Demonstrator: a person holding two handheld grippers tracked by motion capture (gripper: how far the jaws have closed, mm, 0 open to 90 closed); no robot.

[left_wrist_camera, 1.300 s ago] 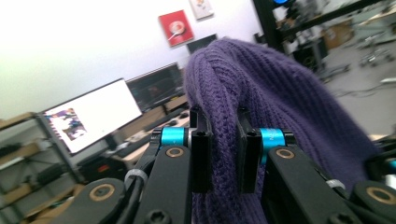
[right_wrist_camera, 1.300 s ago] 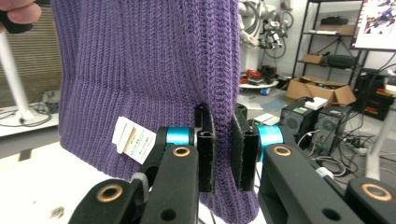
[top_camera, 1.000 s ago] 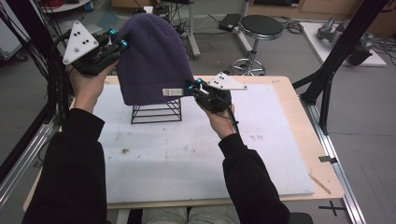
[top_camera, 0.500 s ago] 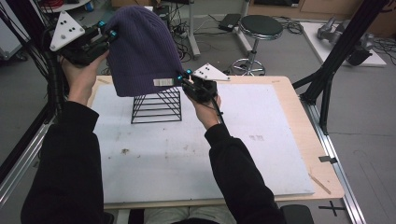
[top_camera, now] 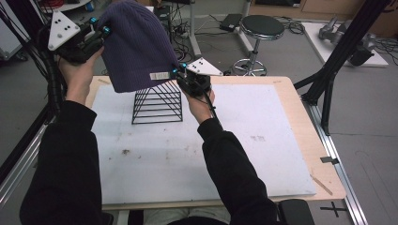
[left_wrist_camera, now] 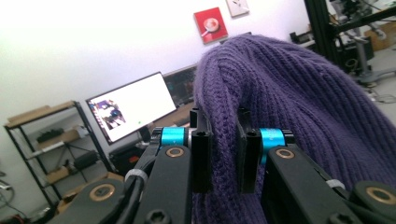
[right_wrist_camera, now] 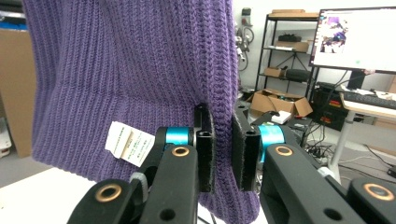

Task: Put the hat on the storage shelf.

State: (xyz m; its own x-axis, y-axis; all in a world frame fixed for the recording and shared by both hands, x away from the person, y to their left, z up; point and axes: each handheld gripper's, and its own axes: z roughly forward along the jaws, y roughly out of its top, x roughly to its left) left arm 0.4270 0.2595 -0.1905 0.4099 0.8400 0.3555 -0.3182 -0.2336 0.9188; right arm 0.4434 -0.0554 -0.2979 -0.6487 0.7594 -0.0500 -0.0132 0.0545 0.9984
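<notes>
A person in dark sleeves stood at a table (top_camera: 291,154) covered by a white mat, holding a two-jaw gripper in each hand. Between the two grippers hung a purple knitted beanie (top_camera: 136,44), lifted into the air above the far left part of the table.

The left gripper (top_camera: 104,32), raised high at the left of the high view, had its jaws clamped together on a fold of knit near the hat's rounded crown. In the left gripper view, the purple wool (left_wrist_camera: 289,107) was pinched tight between the two black pads and spread away to the right.

The right gripper (top_camera: 179,71), lower and nearer the middle of the table, was likewise closed on the beanie, gripping the ribbed brim at its lower right corner. In the right gripper view, the fabric (right_wrist_camera: 130,70) hung down in front of the jaws, with a small white label (right_wrist_camera: 129,143) dangling from the brim just left of the pads.

Directly beneath the hat stood a black wire stand (top_camera: 157,104), an open frame of thin bars narrowing upward, resting on the mat. The hat's lower edge overlapped the top of the frame in the high view; whether it touched could not be told. Nothing lay inside the frame.
</notes>
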